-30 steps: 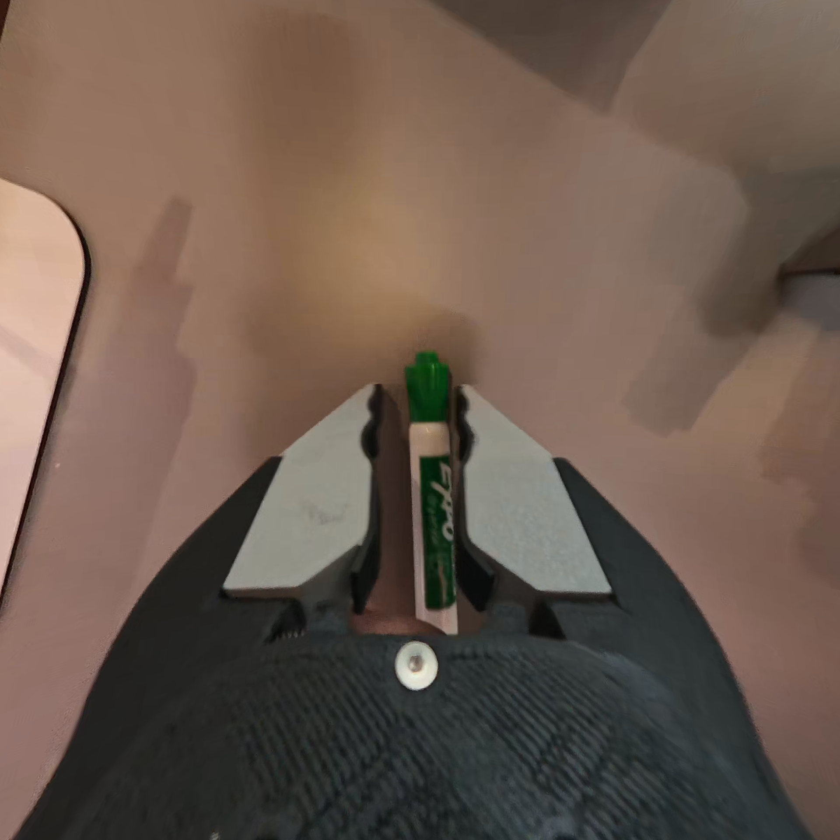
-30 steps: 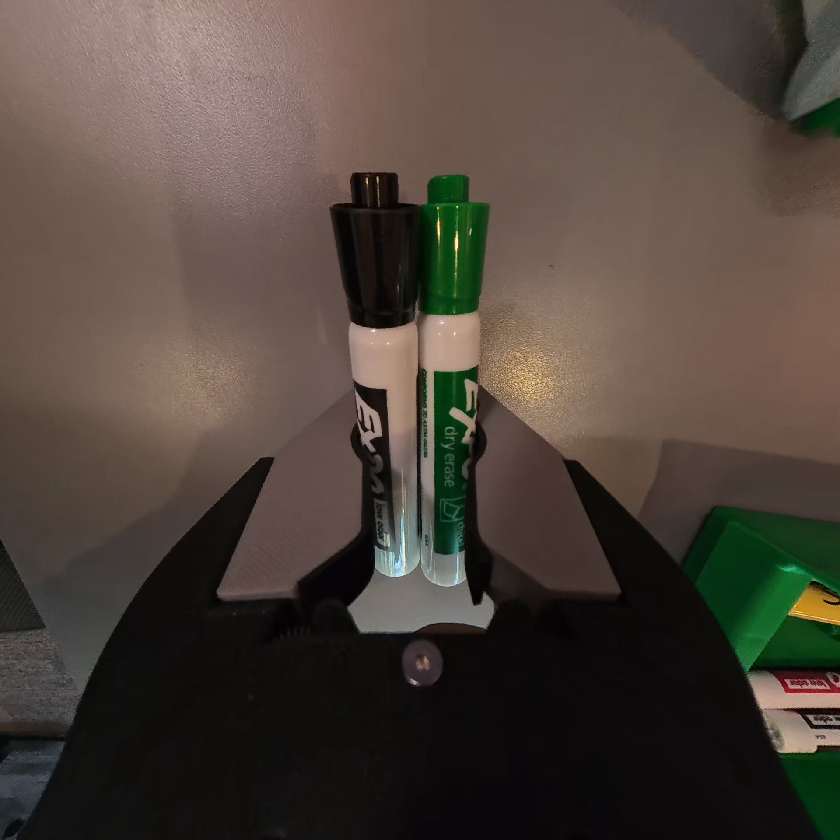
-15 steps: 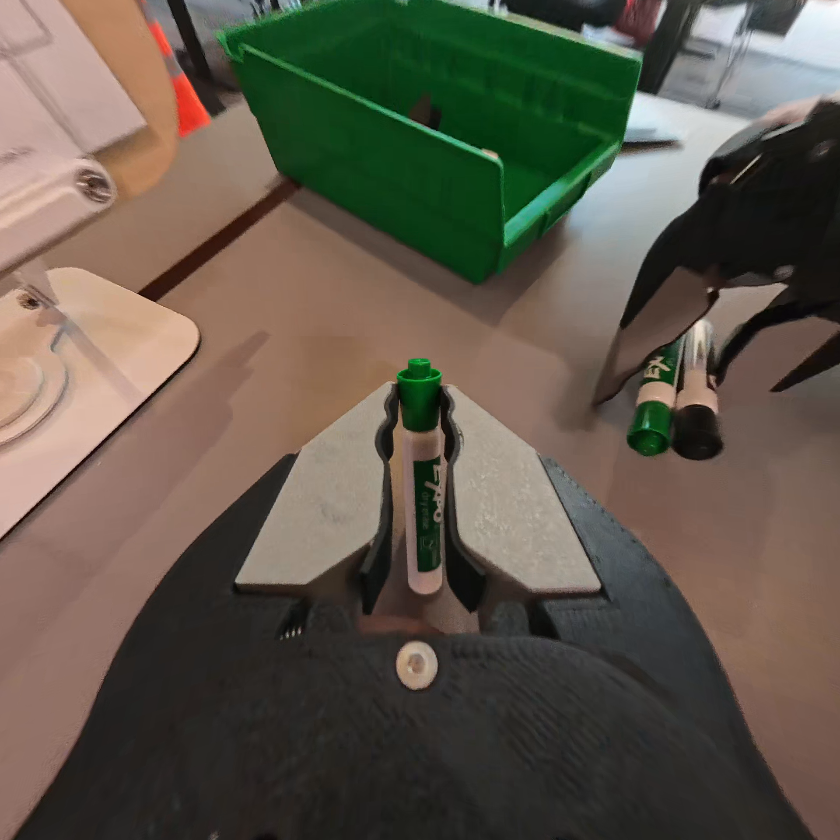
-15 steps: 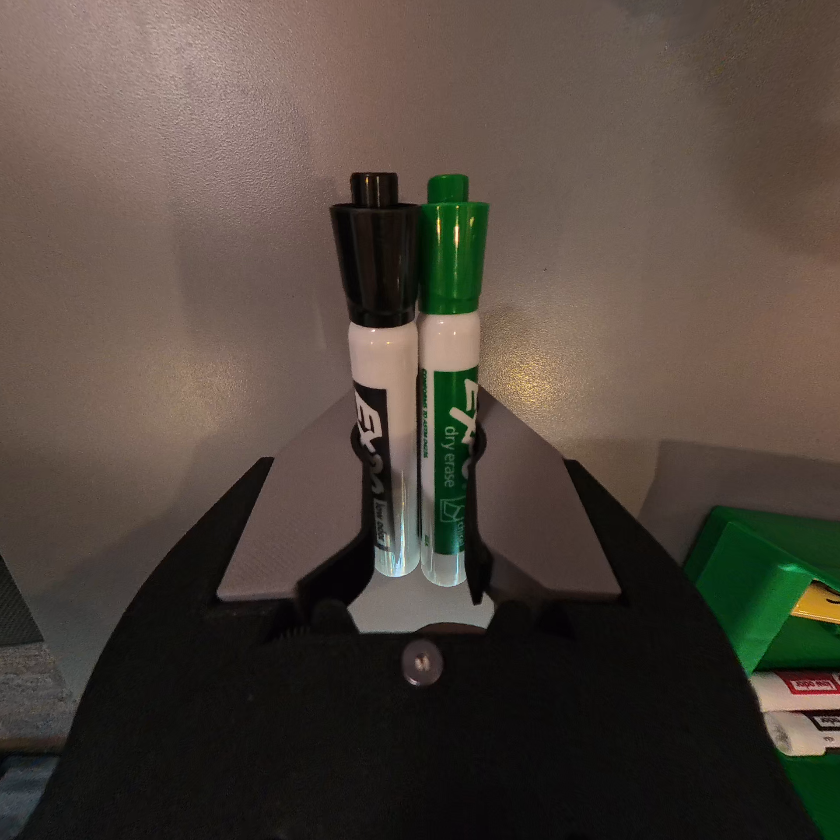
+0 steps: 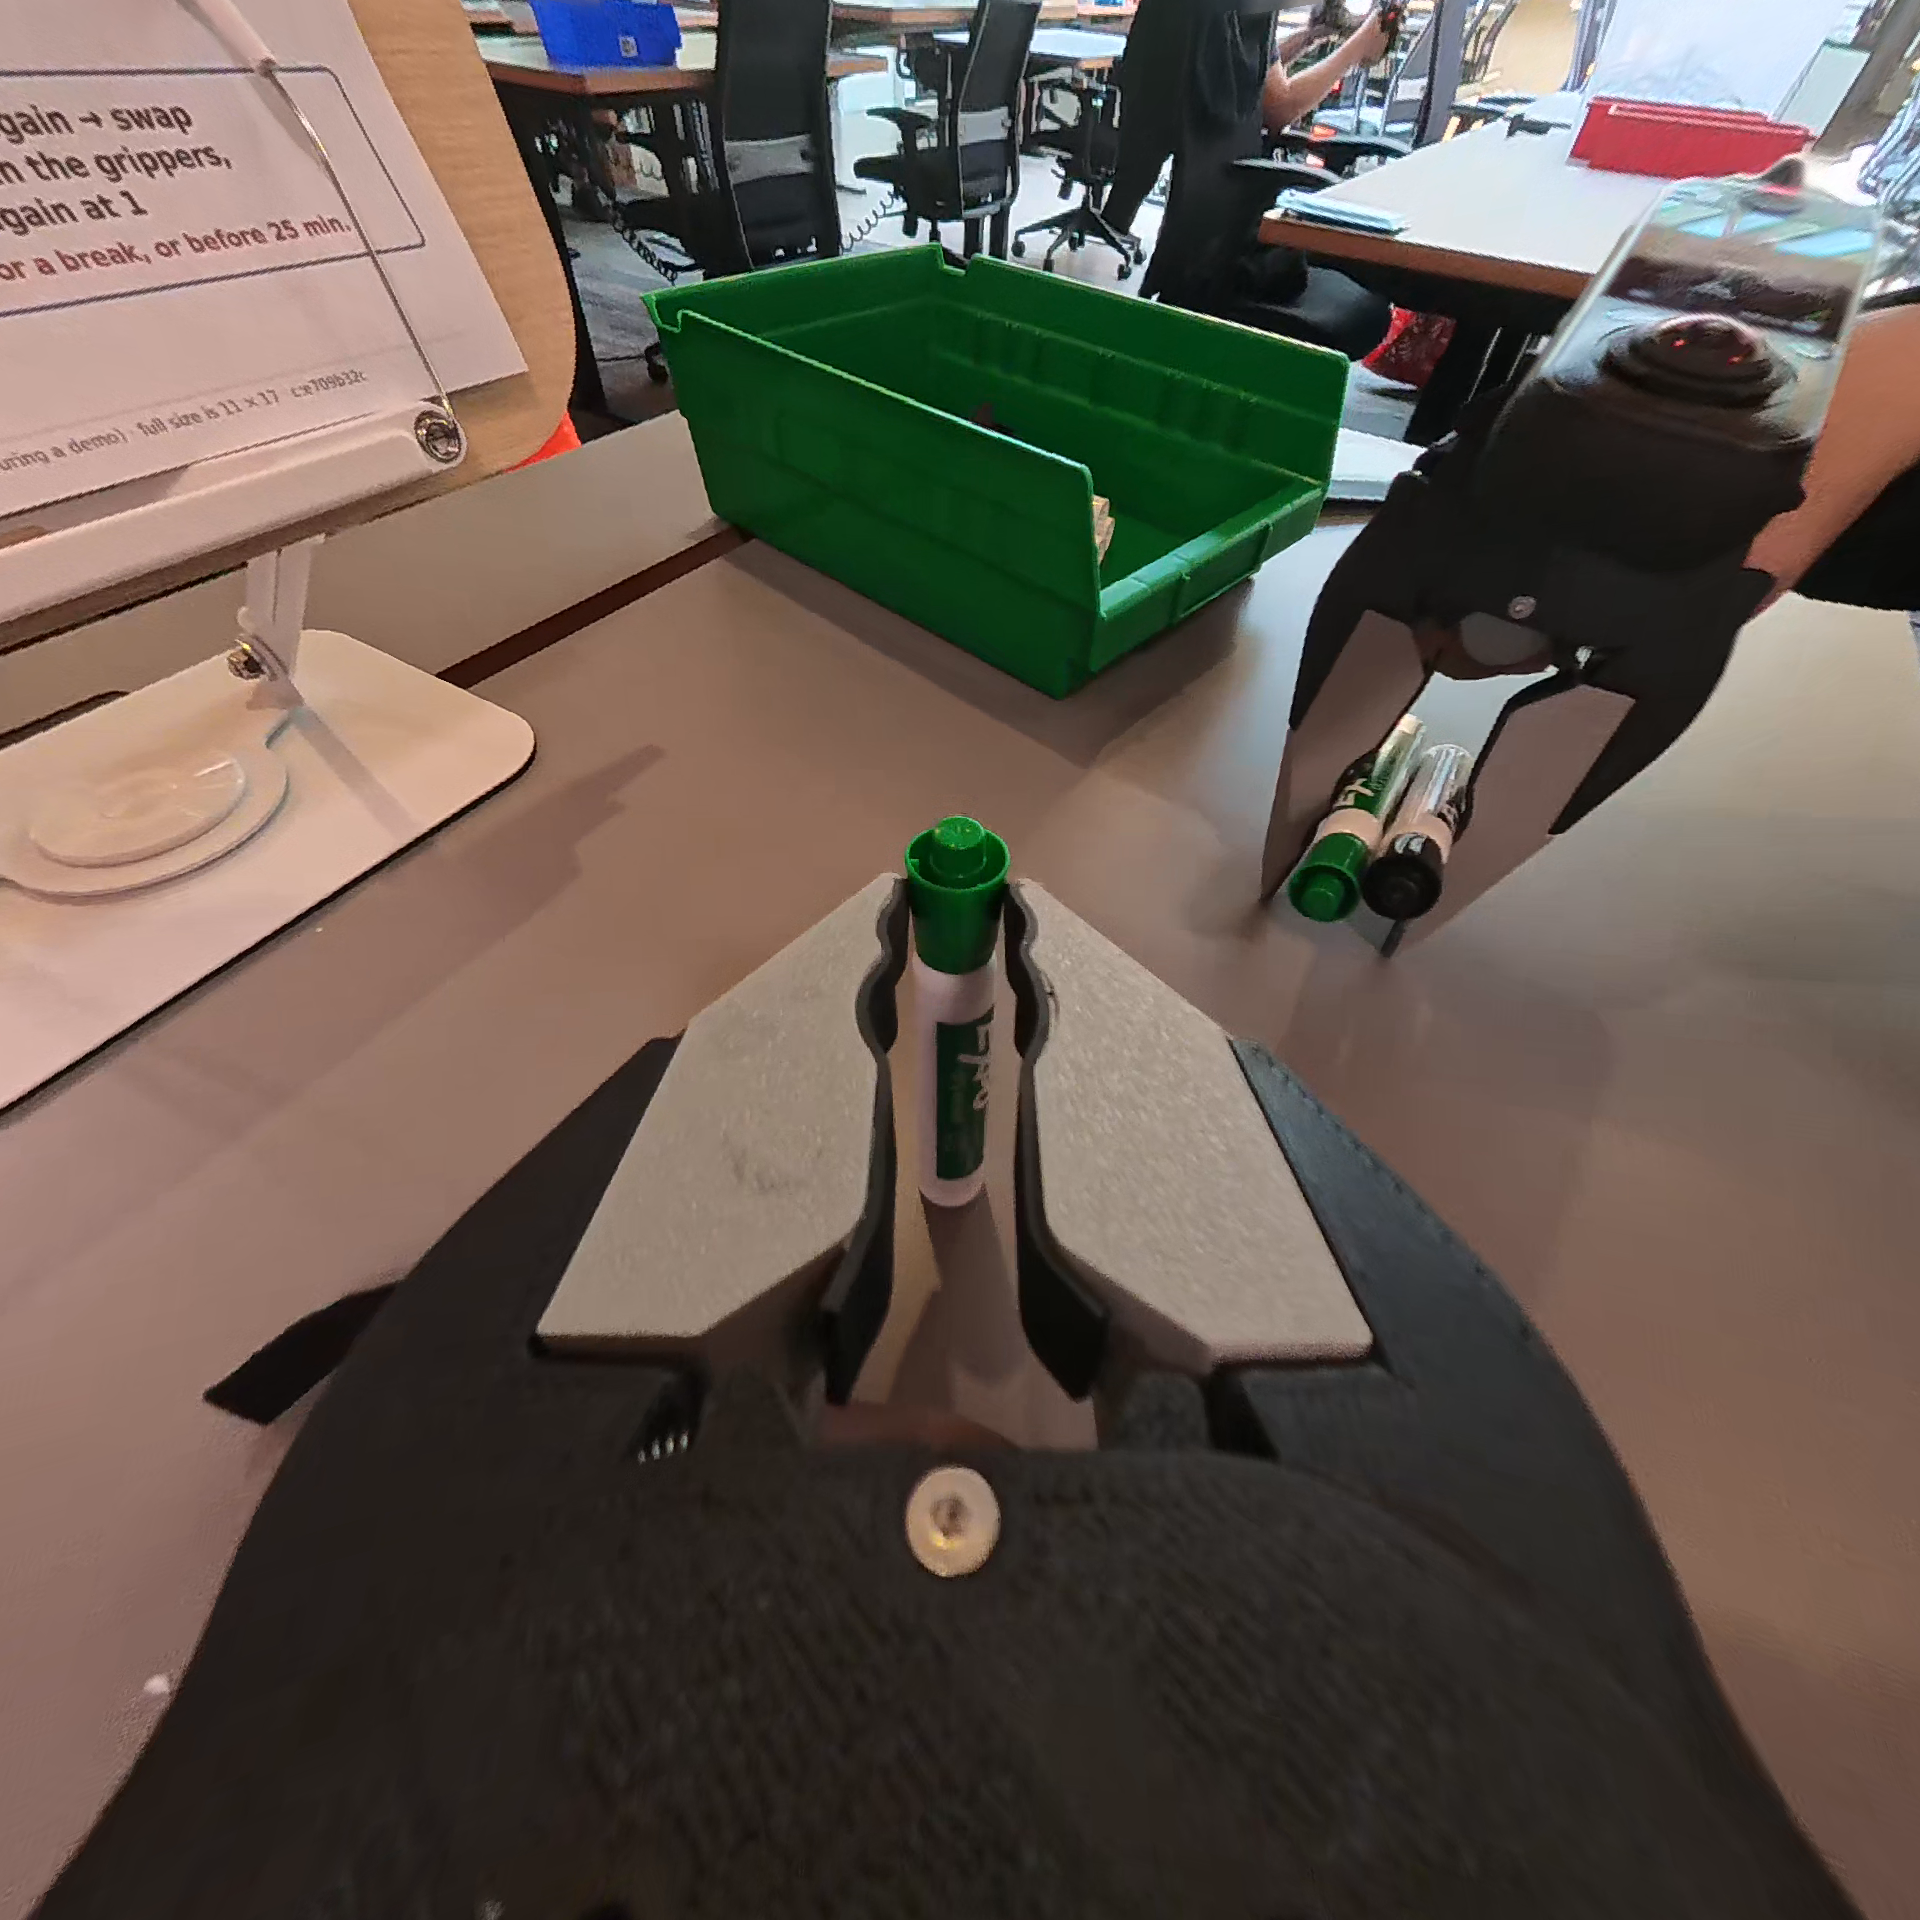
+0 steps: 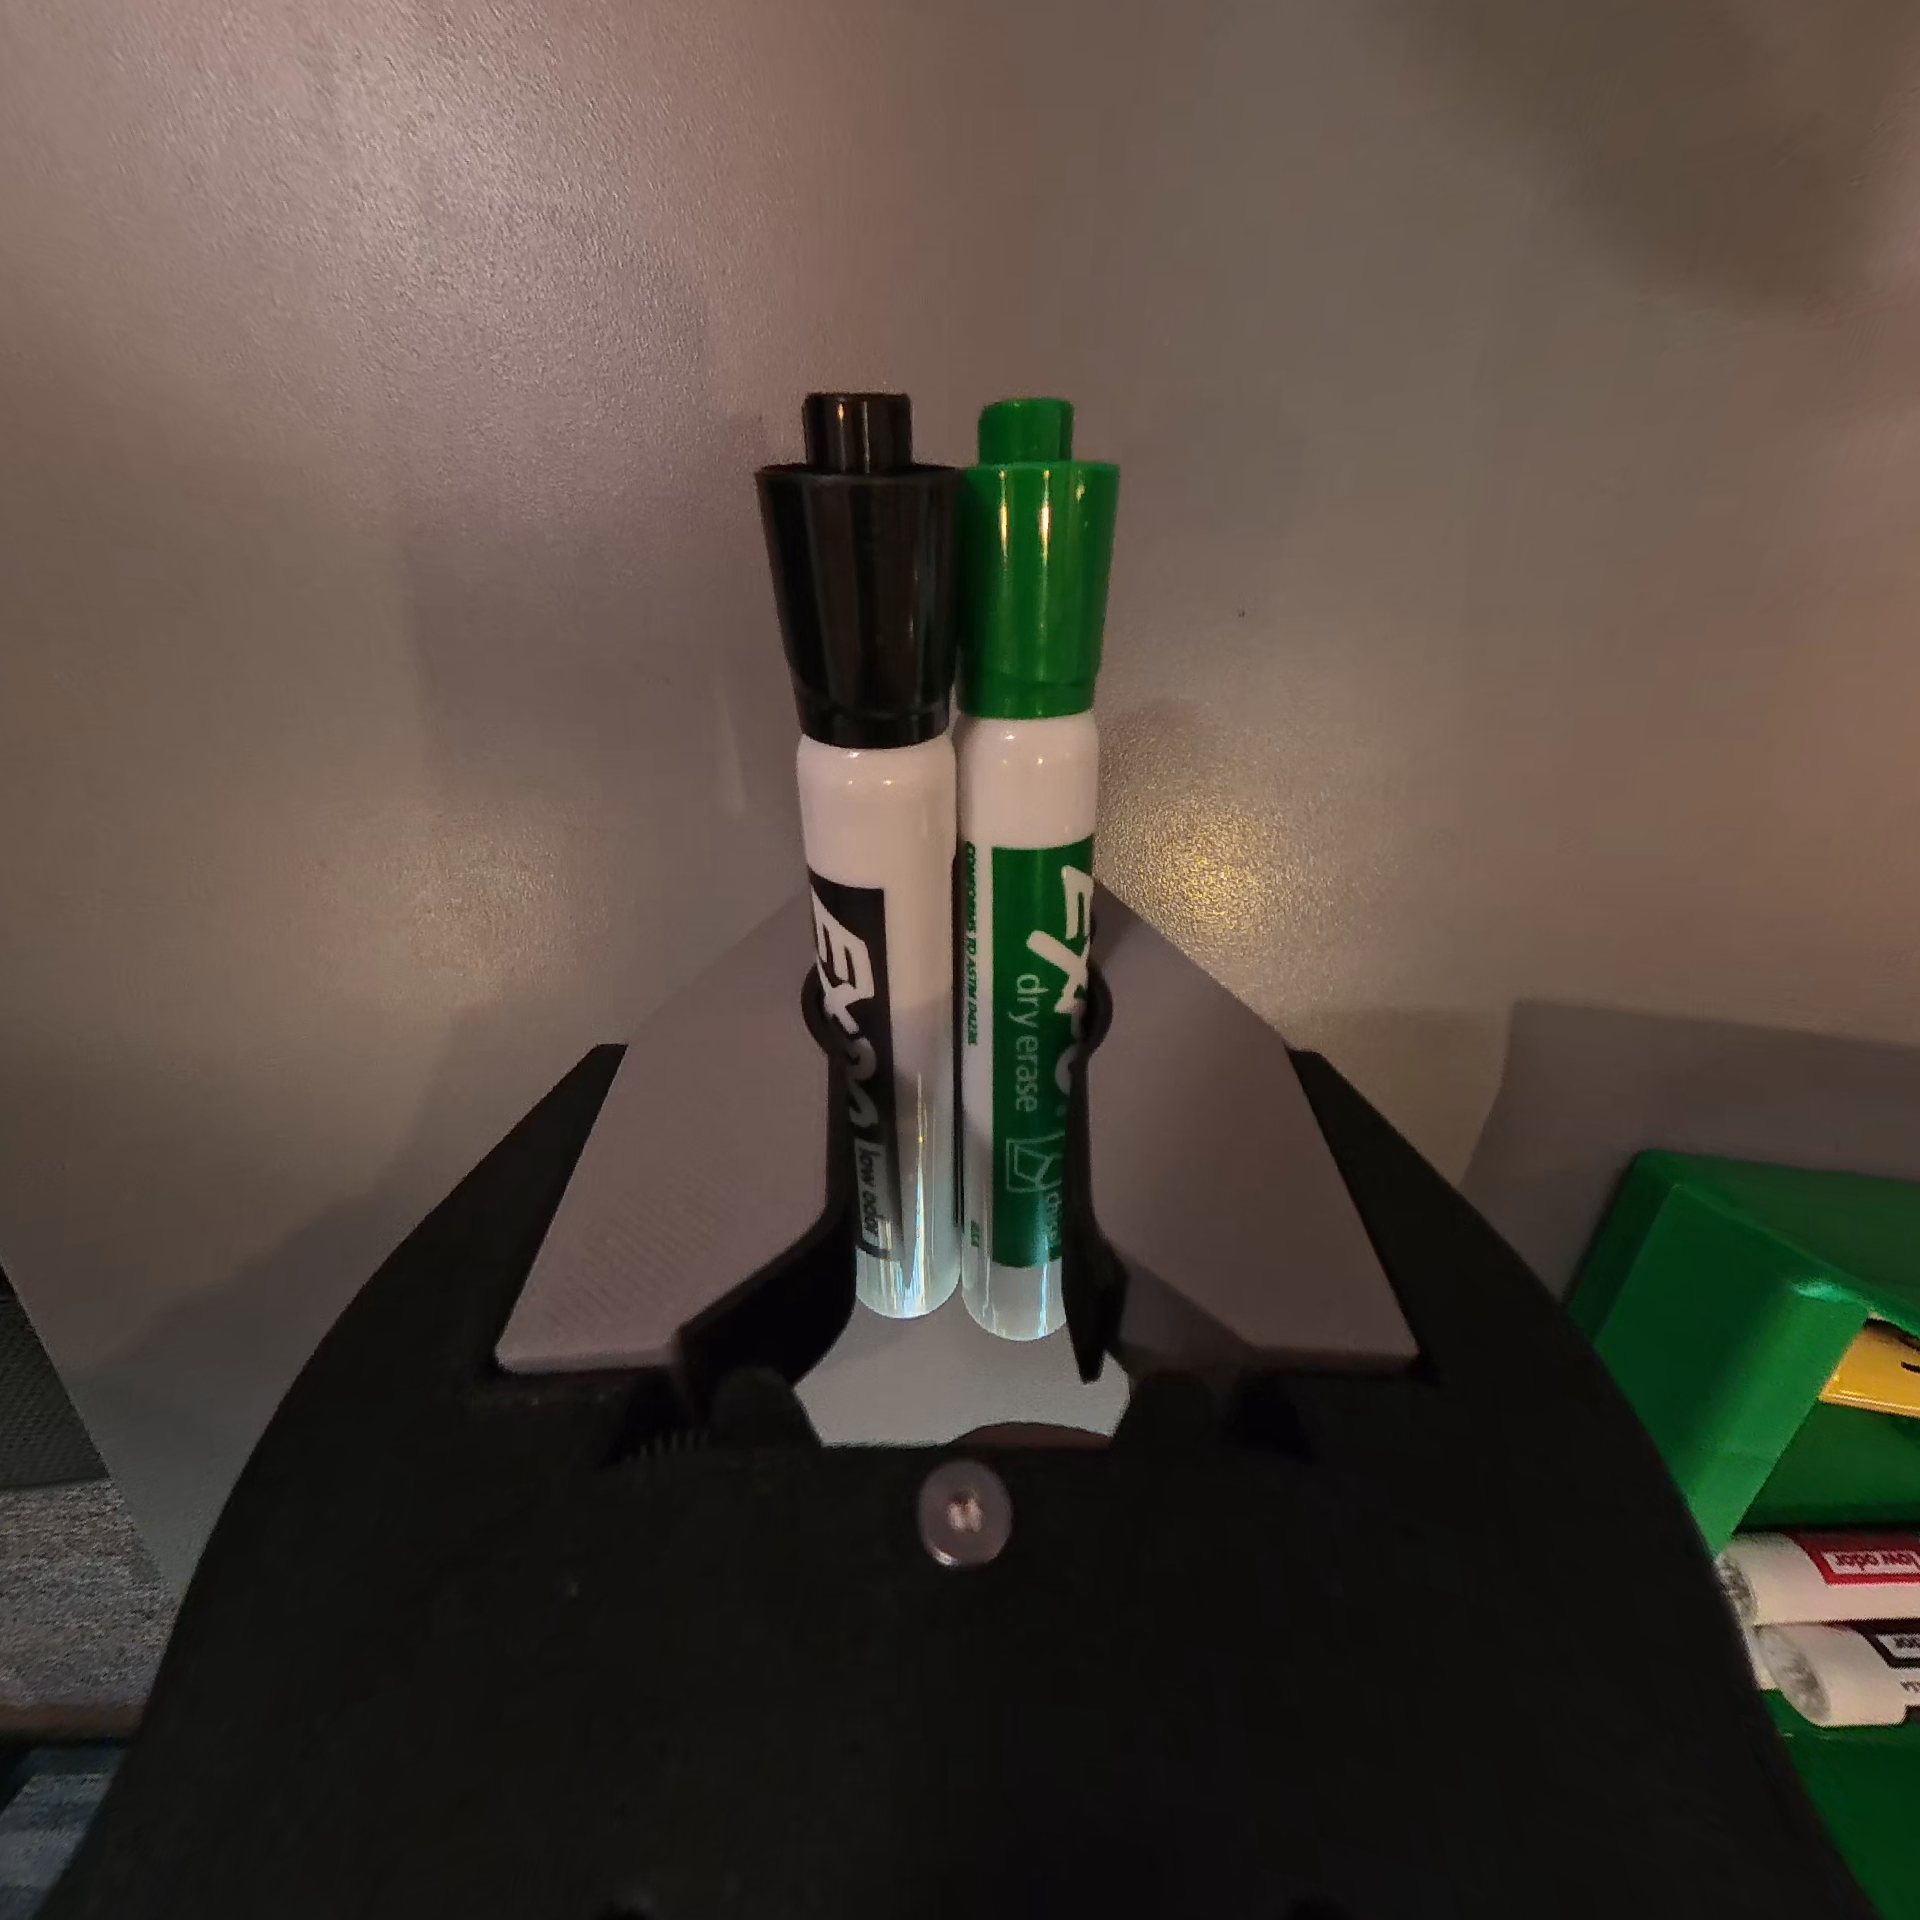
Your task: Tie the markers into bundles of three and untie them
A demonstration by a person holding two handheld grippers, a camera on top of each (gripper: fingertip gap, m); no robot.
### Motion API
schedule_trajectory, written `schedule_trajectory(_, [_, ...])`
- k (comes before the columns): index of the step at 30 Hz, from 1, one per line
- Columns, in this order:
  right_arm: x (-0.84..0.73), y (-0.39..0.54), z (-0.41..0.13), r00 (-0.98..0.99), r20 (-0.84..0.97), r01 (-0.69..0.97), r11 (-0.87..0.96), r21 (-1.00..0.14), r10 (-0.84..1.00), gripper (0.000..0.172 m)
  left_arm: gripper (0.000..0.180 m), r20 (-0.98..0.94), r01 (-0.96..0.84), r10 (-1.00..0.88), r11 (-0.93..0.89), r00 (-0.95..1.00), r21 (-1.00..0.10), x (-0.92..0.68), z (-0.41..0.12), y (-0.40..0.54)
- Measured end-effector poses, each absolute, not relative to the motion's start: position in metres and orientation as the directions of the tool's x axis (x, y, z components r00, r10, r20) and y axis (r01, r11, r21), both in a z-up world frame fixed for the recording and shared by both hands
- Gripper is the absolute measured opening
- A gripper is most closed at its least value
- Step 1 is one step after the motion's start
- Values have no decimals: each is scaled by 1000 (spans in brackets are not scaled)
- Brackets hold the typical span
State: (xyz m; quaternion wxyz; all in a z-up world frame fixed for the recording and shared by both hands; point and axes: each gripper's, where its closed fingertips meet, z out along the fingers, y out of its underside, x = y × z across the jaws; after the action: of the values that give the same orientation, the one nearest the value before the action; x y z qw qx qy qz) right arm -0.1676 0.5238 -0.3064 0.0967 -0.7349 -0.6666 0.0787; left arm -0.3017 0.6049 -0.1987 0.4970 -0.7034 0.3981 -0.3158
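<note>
Left wrist view, L to R: white stand (image 5: 312,748) w/ a printed sheet (image 5: 187,239) sits at the table's (image 5: 727,748) left edge; green bin (image 5: 935,499) toward the far edge, centre; a person (image 5: 1205,135) and office chairs beyond it. Centre foreground, left gripper (image 5: 956,914) pinches one green marker (image 5: 953,1039) lengthwise, cap fwd, both pads pressed on the cap and barrel sides, marker up off the table. Right of that, right gripper (image 5: 1351,904) points down at the table near its right edge, fingertips on or just above the surface, w/ a green marker (image 5: 1351,831) and black marker (image 5: 1418,831) side by side between its fingers, caps toward the camera. Right wrist view, L to R: grey table (image 6: 416,623) fills the bg; black marker (image 6: 873,831) left, green marker (image 6: 1034,831) right, touching along their length, caps away; right gripper (image 6: 951,987) clamps the pair across both barrels, one pad on each outer side. Far right, at the lower right corner of view, a second green bin (image 6: 1714,1351) w/ more markers (image 6: 1829,1621) in it, beside the gripper body.
</note>
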Motion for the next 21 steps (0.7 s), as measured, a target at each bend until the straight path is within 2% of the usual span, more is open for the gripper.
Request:
schedule_trajectory(7, [-167, 524, -306, 102, 13, 962, -95, -254, 995, 38, 19, 38, -275, -875, -192, 482, -942, -303, -201, 603])
schedule_trajectory(13, [-167, 524, -306, 101, 13, 963, -94, -251, 995, 38, 37, -3, -316, -876, -171, 483, -933, -306, -196, 601])
schedule_trajectory(17, [-168, 524, -306, 100, 13, 964, -93, -251, 995, 38, 43, -110, -447, -906, -94, 409, -889, -309, -176, 598])
schedule_trajectory(21, [-167, 524, -306, 98, 13, 964, -92, -250, 995, 38, 47, -148, -658, -957, -54, 248, -751, -305, -163, 587])
